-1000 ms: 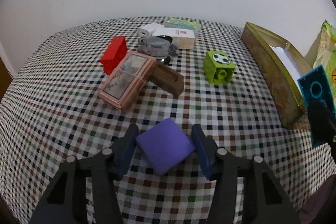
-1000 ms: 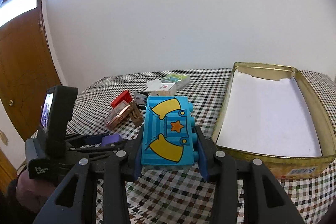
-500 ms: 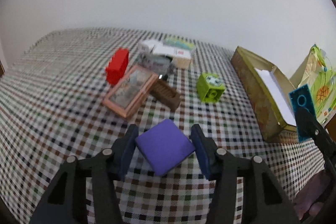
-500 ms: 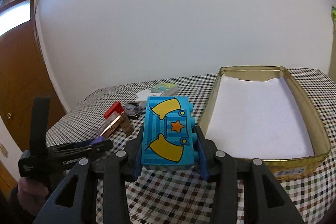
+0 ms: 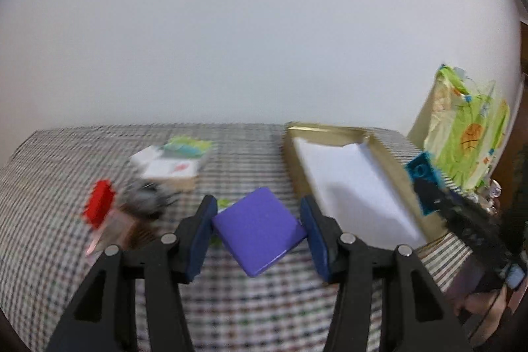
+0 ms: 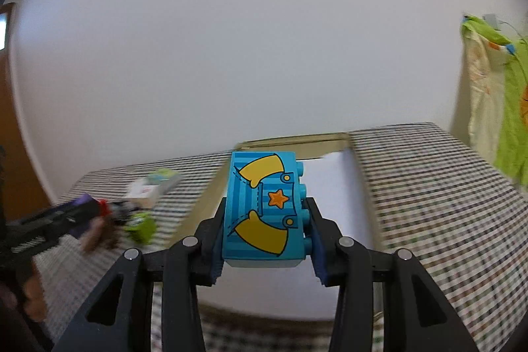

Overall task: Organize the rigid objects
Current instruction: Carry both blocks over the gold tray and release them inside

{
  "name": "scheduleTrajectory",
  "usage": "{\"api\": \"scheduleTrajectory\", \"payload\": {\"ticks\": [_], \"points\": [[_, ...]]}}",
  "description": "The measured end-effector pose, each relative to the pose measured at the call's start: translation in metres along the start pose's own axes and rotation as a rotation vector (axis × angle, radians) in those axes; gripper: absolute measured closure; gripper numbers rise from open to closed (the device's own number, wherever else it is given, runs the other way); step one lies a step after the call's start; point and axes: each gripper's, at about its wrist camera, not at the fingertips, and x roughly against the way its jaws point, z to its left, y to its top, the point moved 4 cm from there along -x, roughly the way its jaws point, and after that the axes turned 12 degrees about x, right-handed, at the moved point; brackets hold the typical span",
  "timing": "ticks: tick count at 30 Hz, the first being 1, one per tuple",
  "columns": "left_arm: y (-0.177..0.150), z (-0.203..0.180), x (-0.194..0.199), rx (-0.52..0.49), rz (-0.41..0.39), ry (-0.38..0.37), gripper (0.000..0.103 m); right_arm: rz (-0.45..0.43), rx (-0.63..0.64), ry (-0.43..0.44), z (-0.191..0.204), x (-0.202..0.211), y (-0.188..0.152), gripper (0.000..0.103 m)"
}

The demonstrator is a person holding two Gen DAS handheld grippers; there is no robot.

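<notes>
Left gripper (image 5: pixel 257 228): closed on the purple tile (image 5: pixel 259 228), pinched corner to corner so it sits as a diamond between the pads, carried above the cloth (image 5: pixel 231 302)
Right gripper (image 6: pixel 264 230): closed on the blue brick (image 6: pixel 262 207), printed face toward the camera, studs against the right pad, long axis running away along the fingers
Brick to tin: the tin (image 6: pixel 290 142) lies straight ahead and below the brick, its white lining (image 6: pixel 336 187) showing on either side of the fingers; brick and tin share one long axis, so I judge a plain lowering would seat it
Tile to tin: from the left wrist the tin (image 5: pixel 389 167) lies ahead and to the right of the tile, its near wall just beside the right pad, so this hand has to swing right to clear the rim
Nearer hand: the right one, already over the lining; it also shows in the left view at the tin's far side, brick (image 5: pixel 424 177) up
Left on the cloth: red block (image 5: pixel 99 208), white boxes (image 5: pixel 171 165), a green block (image 6: pixel 142 226) and blurred small items, well apart from the tin
Beyond: a green bag (image 5: pixel 468 134) stands behind the tin, by the wall
</notes>
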Motion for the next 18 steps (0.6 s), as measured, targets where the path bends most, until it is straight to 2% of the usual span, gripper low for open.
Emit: {"api": "scheduleTrajectory", "payload": {"ticks": [4,10,18], "points": [[0.003,-0.041,-0.031,-0.045,0.02,-0.028,0.051,0.031,-0.019,-0.051,-0.022,-0.018,-0.004,0.058],[-0.001,-0.086,-0.071,-0.105,0.061,-0.036,0.051,0.069,-0.061,-0.044,-0.035,-0.027,-0.009,0.058],[-0.018,-0.097,-0.102,-0.132,0.117,-0.014,0.051,0.125,-0.094,-0.009,-0.043,-0.037,-0.011,0.058]]}}
